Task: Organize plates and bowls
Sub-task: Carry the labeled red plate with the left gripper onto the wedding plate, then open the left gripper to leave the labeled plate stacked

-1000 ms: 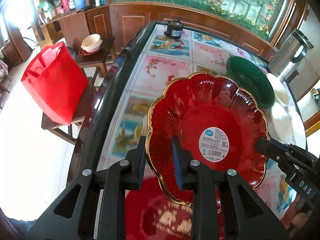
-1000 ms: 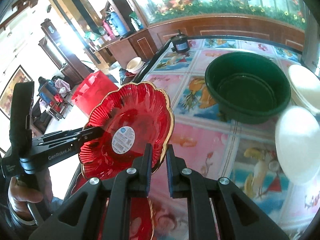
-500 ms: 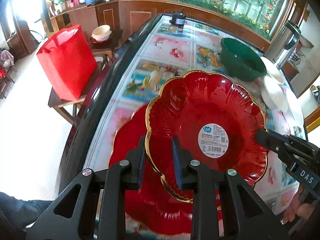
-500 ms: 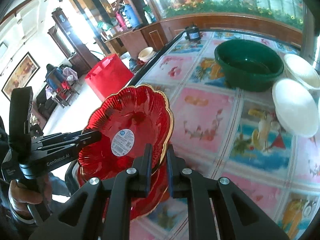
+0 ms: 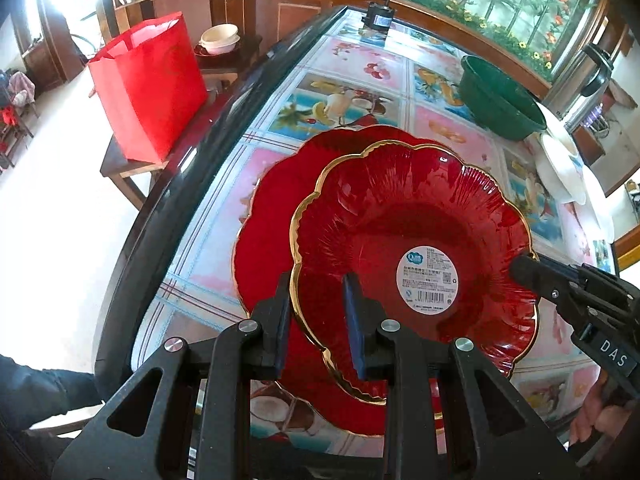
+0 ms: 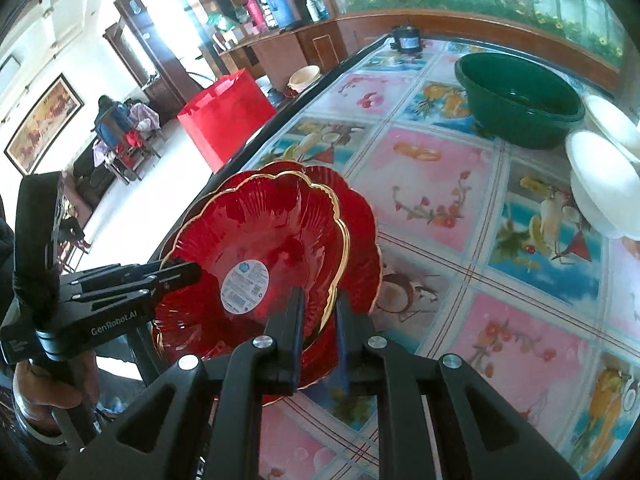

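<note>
A scalloped, gold-rimmed red glass plate with a round white barcode sticker [image 5: 416, 248] is gripped on opposite edges by both tools. The left gripper [image 5: 316, 320] has its fingers clamped across the plate's near rim, one pad under and one pad over the gold edge. The right gripper [image 6: 318, 340] grasps the opposite rim the same way, its jaws nearly closed on the thin glass. The held plate sits just above a second red scalloped plate [image 5: 268, 236], which lies flat on the fruit-patterned glass-topped table [image 6: 436, 184] directly beneath the fingers; whether the two plates touch cannot be told. Well beyond the fingertips stands a dark green plastic basin [image 6: 520, 100], with white bowls [image 6: 600, 184] just beside it. A red paper bag [image 5: 148, 84] stands off the table's edge.
</note>
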`<state>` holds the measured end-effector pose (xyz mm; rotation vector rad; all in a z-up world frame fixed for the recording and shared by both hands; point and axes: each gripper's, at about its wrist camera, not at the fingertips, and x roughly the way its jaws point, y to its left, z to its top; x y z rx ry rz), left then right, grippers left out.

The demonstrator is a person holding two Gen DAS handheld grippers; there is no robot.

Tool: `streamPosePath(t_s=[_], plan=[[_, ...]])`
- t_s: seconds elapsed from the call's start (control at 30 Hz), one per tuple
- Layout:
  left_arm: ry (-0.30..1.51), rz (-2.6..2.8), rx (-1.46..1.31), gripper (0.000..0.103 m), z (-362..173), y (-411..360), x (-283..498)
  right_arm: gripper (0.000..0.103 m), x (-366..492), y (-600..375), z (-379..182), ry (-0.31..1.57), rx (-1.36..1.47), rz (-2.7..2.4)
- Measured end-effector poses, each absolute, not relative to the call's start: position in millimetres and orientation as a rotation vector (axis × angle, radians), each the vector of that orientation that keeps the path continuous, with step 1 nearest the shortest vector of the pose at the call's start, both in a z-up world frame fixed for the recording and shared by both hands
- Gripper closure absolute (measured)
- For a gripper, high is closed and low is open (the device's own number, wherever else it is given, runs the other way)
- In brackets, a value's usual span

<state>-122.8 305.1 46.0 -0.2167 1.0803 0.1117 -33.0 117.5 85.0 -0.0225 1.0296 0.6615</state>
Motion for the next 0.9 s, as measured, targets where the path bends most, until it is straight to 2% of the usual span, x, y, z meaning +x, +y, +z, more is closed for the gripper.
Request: streamPosePath(t_s=[0.6,0.9], plan=[[1.019,0.172,-0.147,0.078,35.4,297.9,-117.6,0.086,-38.8,140.5,73.6,1.014,-0.259,0.582],[1.023,0.166,-0.152,0.078,34.7,299.0,-116.1,0.085,-40.7,142.5,75.7,1.022,-0.287,0.583]])
